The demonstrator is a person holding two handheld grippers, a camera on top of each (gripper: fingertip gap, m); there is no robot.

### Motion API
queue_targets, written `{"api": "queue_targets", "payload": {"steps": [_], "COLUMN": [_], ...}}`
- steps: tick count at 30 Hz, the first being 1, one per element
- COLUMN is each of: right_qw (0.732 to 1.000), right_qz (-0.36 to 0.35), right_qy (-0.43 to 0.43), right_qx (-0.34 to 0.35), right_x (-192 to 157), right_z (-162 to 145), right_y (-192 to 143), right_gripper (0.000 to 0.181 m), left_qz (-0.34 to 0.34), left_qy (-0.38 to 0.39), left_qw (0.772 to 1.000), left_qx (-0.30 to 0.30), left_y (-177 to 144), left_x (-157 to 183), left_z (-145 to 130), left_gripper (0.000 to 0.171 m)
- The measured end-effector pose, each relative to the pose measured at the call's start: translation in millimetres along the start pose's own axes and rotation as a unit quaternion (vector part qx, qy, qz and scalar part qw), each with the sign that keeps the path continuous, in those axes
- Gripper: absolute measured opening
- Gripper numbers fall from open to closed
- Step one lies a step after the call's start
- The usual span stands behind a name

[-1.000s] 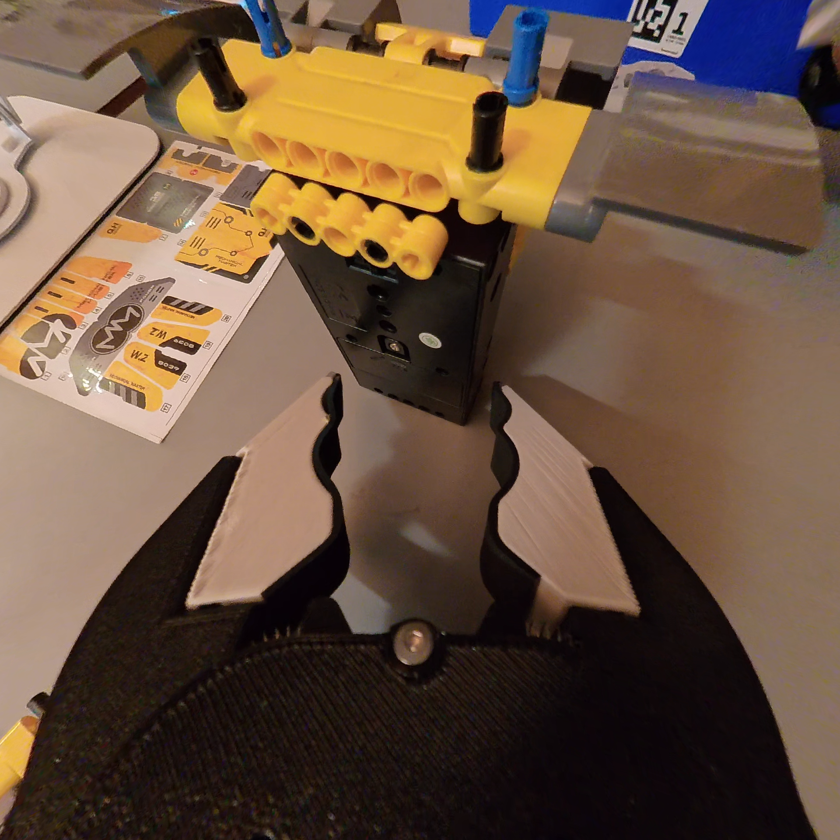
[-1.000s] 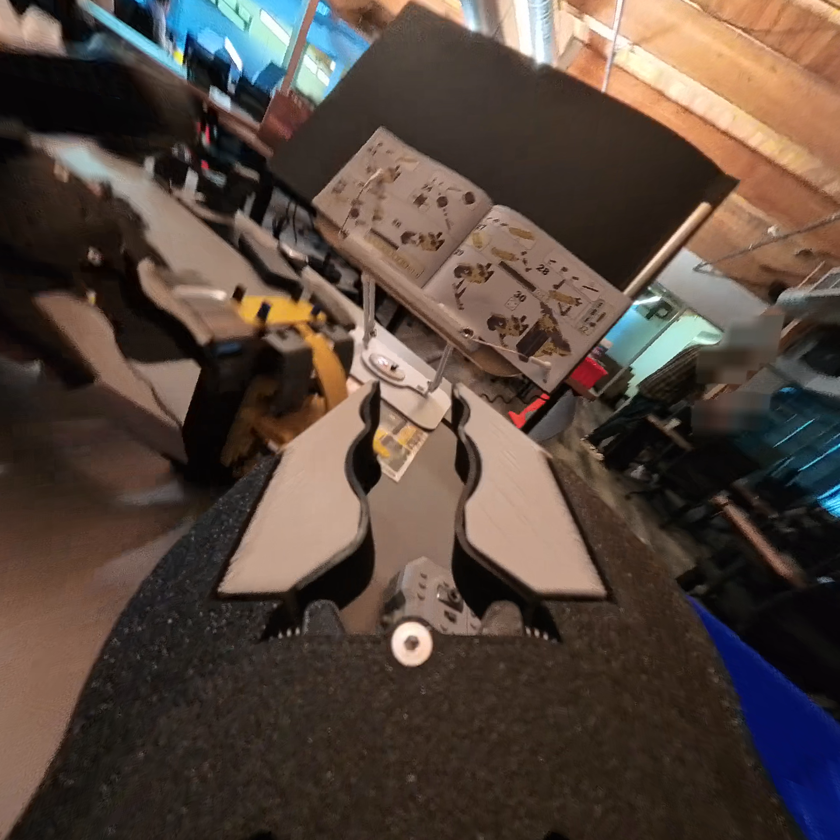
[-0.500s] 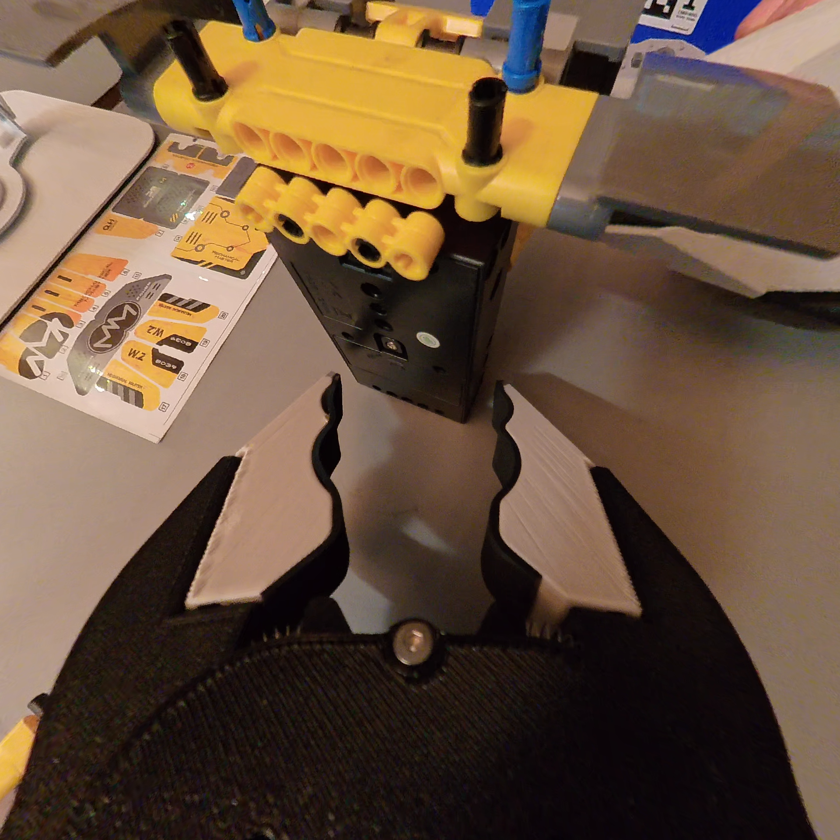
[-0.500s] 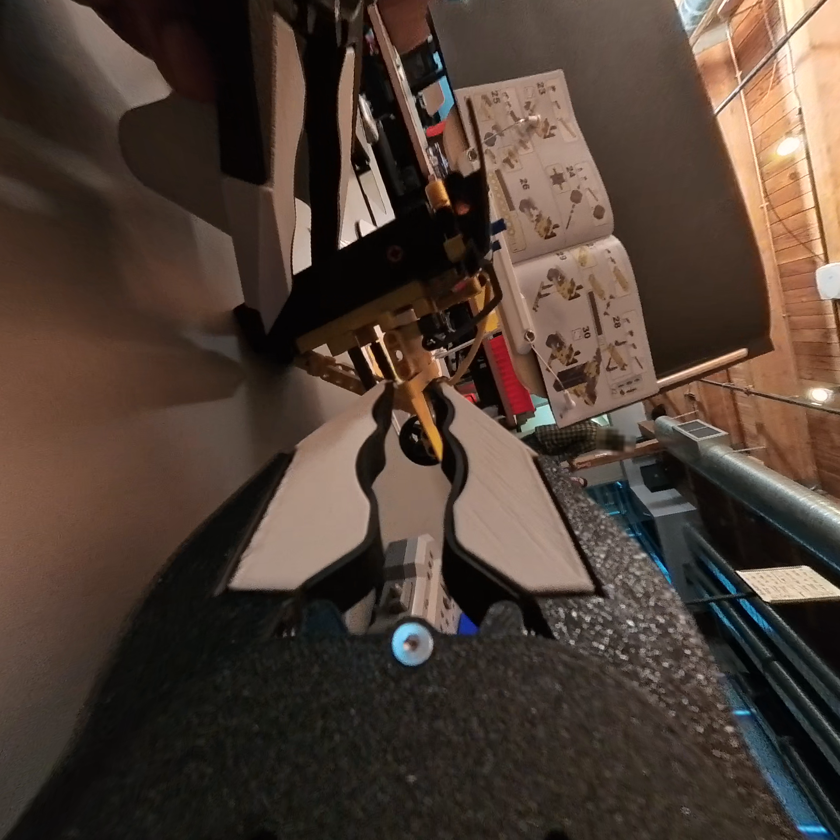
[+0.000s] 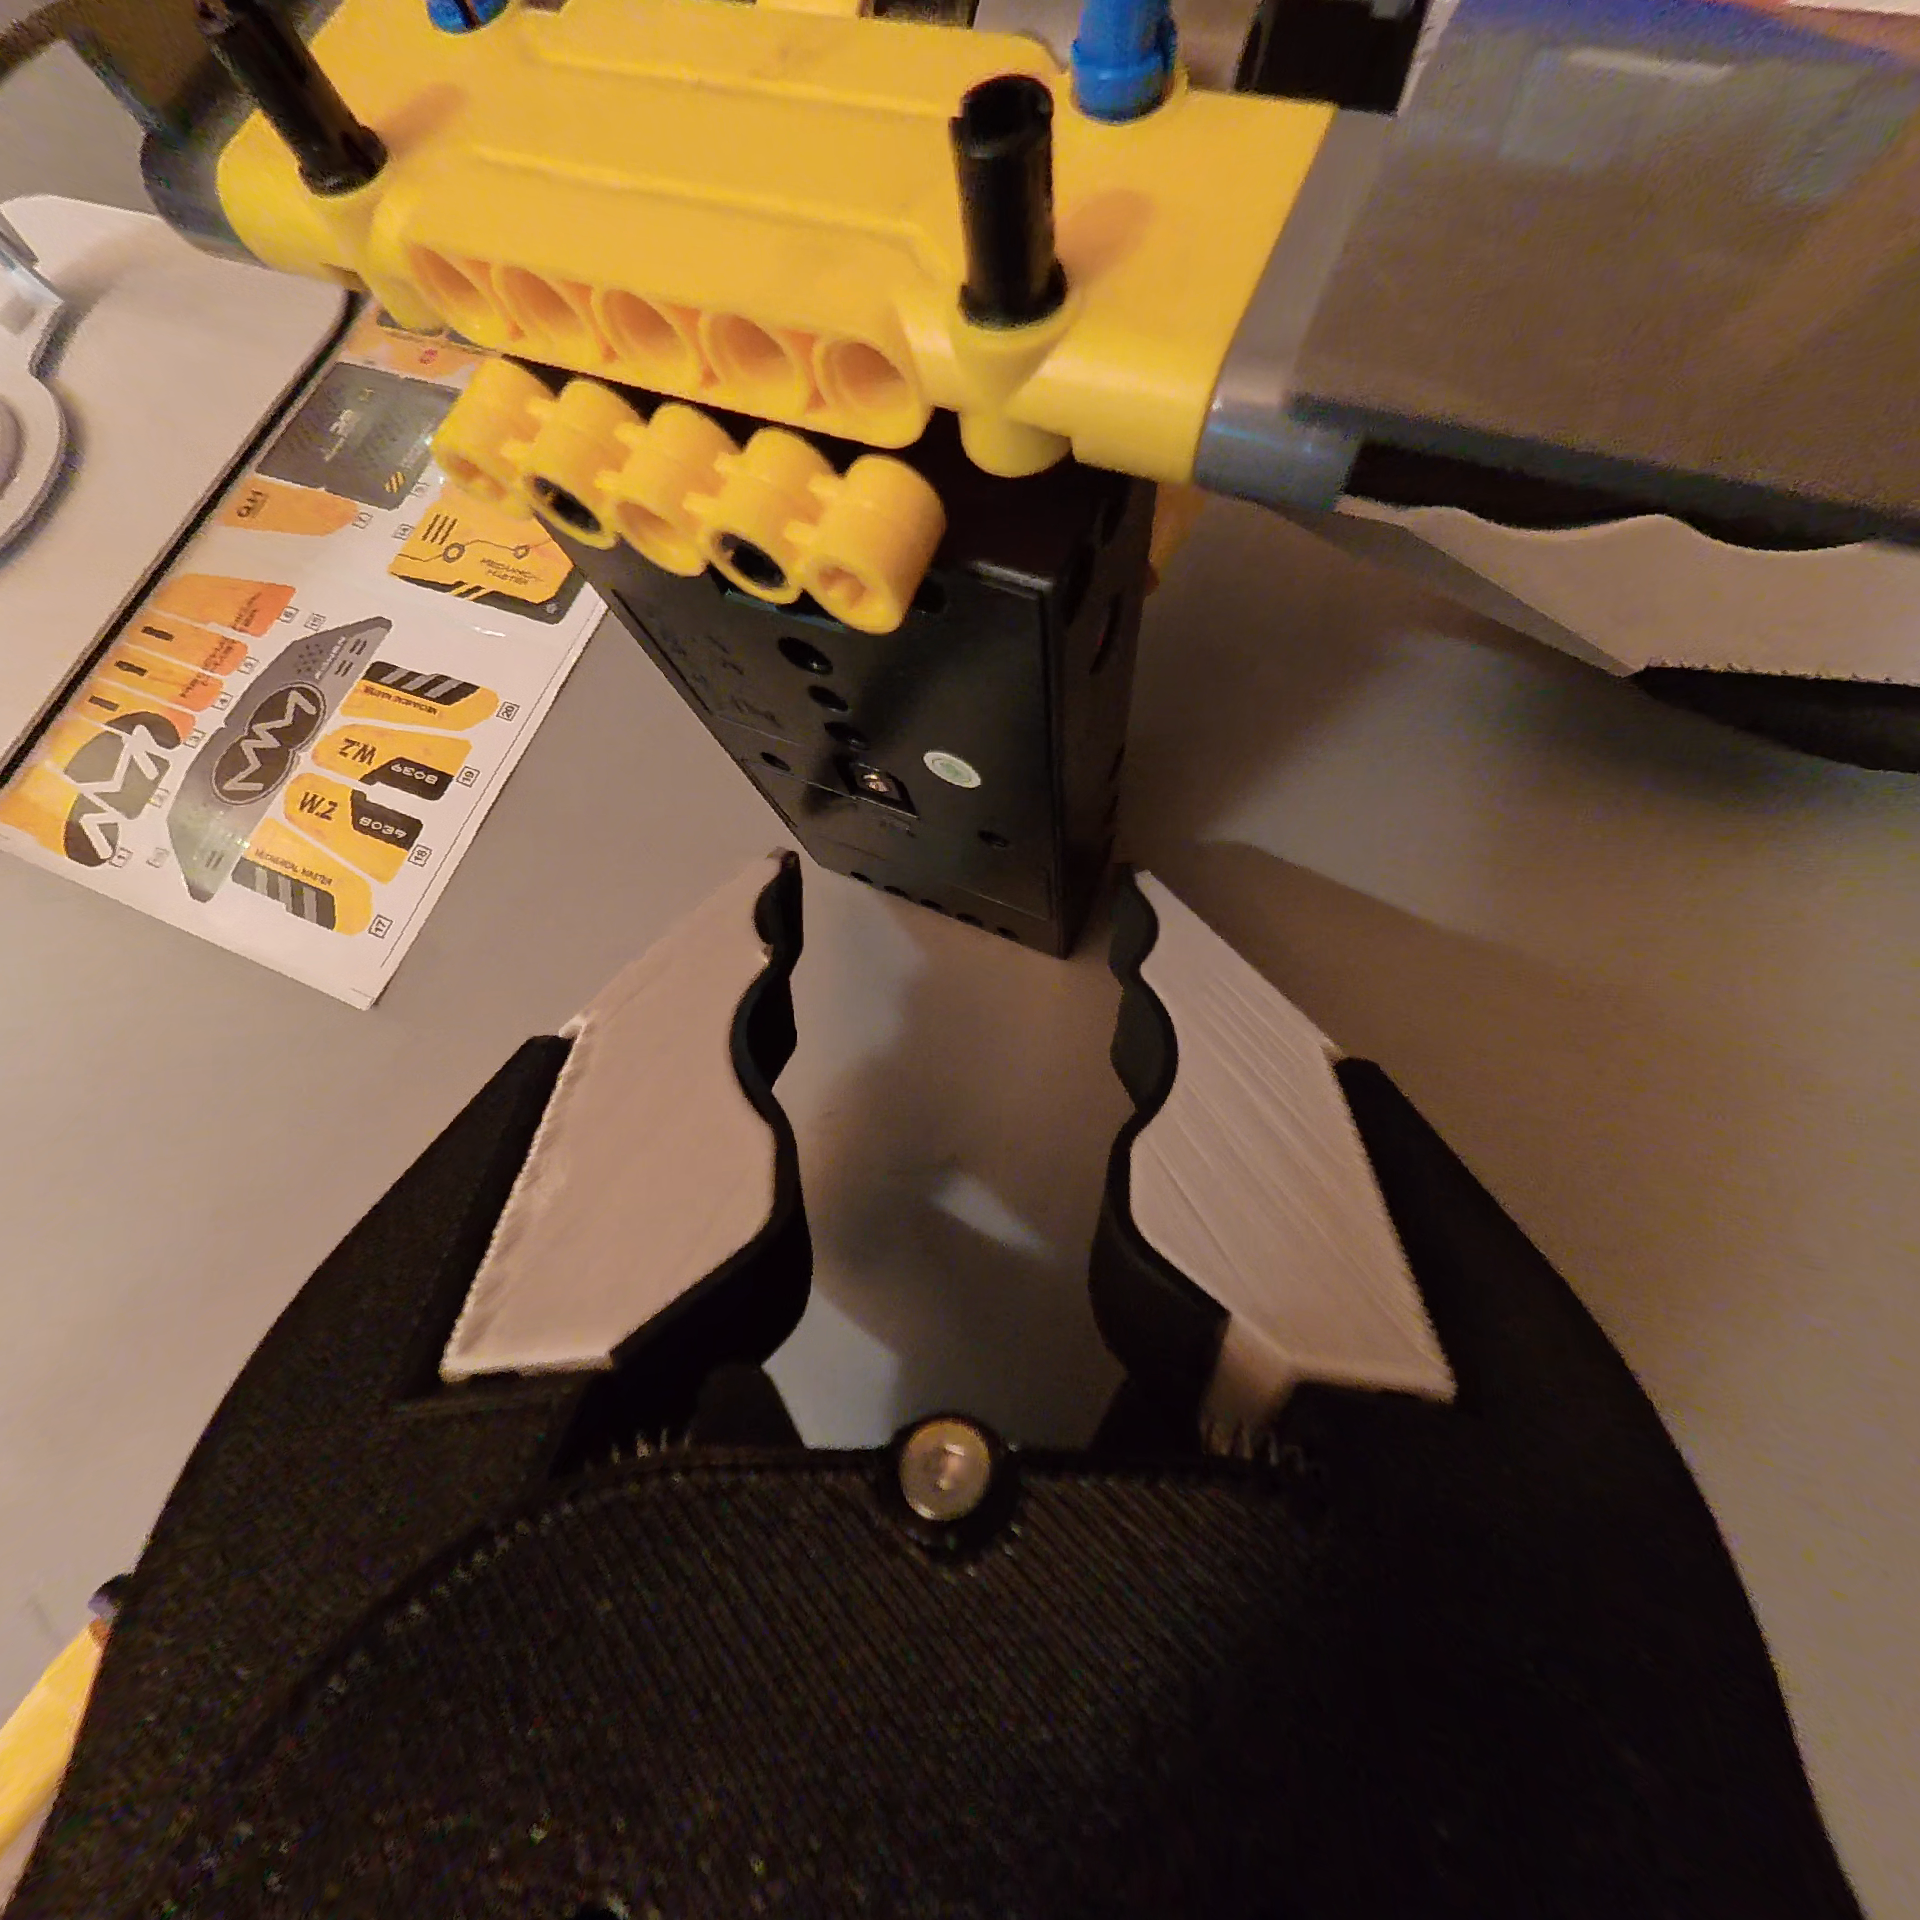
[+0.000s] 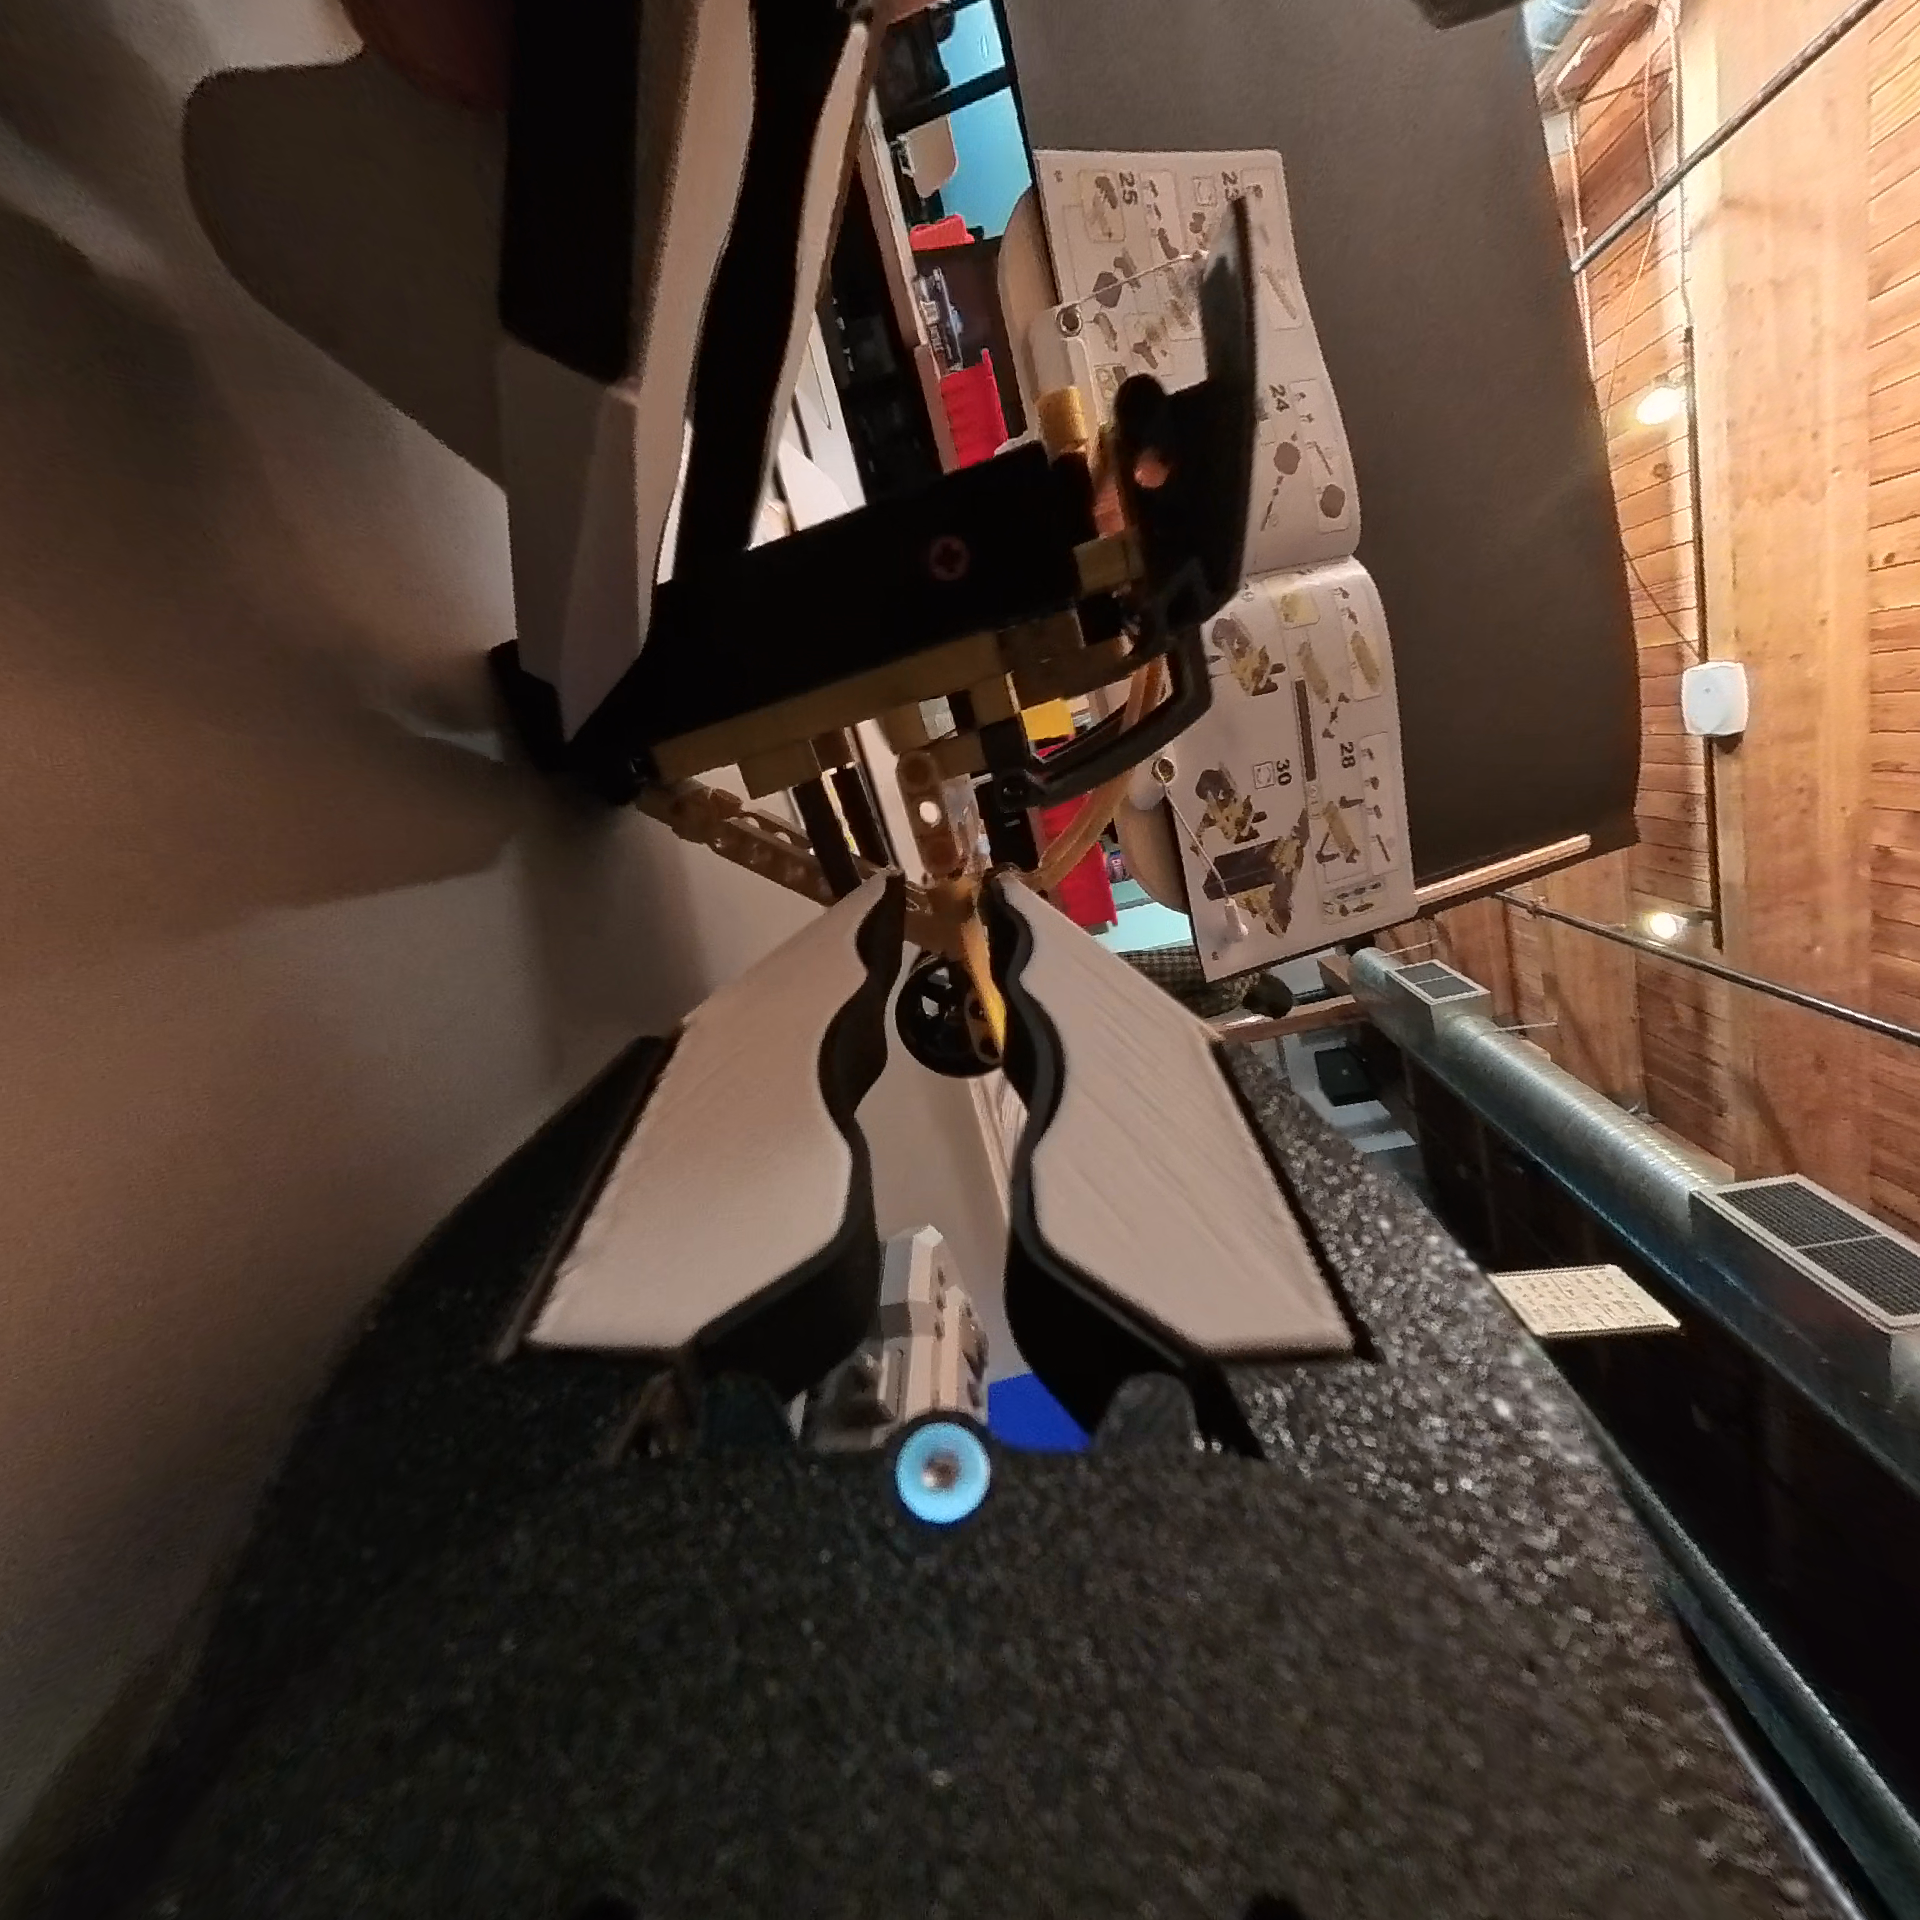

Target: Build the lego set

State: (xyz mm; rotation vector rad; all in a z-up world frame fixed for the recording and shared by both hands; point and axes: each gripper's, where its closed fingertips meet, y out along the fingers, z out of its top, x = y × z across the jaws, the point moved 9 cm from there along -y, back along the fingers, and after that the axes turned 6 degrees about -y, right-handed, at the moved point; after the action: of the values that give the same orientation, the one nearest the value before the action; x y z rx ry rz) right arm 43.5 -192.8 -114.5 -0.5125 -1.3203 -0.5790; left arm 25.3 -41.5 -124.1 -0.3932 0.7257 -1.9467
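A brick model stands on the grey table: a black box (image 5: 914, 748) topped by a yellow beam (image 5: 748, 197) with black and blue pins, and grey wing panels (image 5: 1621, 260). My left gripper (image 5: 956, 894) is open, with its fingertips on either side of the box's lower end. My right gripper (image 6: 945, 894) lies rolled on its side at the model (image 6: 883, 613). Its jaws are nearly together on a thin yellow part (image 6: 961, 914) beside a small black wheel (image 6: 940, 1013). One of the right gripper's white fingers (image 5: 1558, 592) shows under the right wing panel in the left wrist view.
A sticker sheet (image 5: 270, 748) lies left of the model, next to a white stand base (image 5: 125, 343). An open instruction booklet (image 6: 1278, 582) sits on a stand in front of a black board (image 6: 1455, 416). A small grey piece (image 6: 914, 1320) shows between the right gripper's finger bases. The left gripper's tips are roughly 9 cm from the right gripper's.
The left gripper moved forward, so its tips now flank the black box. The right gripper rolled onto its side, came up to the model, and its jaws narrowed onto the yellow part.
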Motion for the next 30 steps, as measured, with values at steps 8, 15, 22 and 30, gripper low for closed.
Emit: {"api": "queue_targets", "payload": {"steps": [8, 15, 22, 30], "right_qw": [1.000, 1.000, 1.000, 1.000], "right_qz": [-0.001, -0.003, -0.002, -0.005], "right_qy": [0.010, 0.014, 0.019, 0.013], "right_qx": [-0.002, -0.008, -0.015, -0.005], "right_x": [-1.0, -0.6, -0.4, -1.0], "right_z": [2.6, 3.8, 1.5, 4.8], "right_y": [2.8, 6.2, 7.5, 6.2], "right_gripper": [0.011, 0.010, 0.010, 0.010], "left_qz": [0.005, 0.004, 0.006, 0.015], "left_qy": [0.019, 0.036, 0.035, 0.038], "left_qw": [1.000, 0.999, 0.999, 0.999], "left_qx": [-0.008, -0.013, -0.015, -0.012], "left_y": [2.8, 5.4, 5.6, 5.0], "left_x": [1.5, 0.9, 0.4, 0.3], "left_z": [-0.3, -0.3, -0.2, -0.5], "left_gripper": [0.051, 0.045, 0.047, 0.052]}}
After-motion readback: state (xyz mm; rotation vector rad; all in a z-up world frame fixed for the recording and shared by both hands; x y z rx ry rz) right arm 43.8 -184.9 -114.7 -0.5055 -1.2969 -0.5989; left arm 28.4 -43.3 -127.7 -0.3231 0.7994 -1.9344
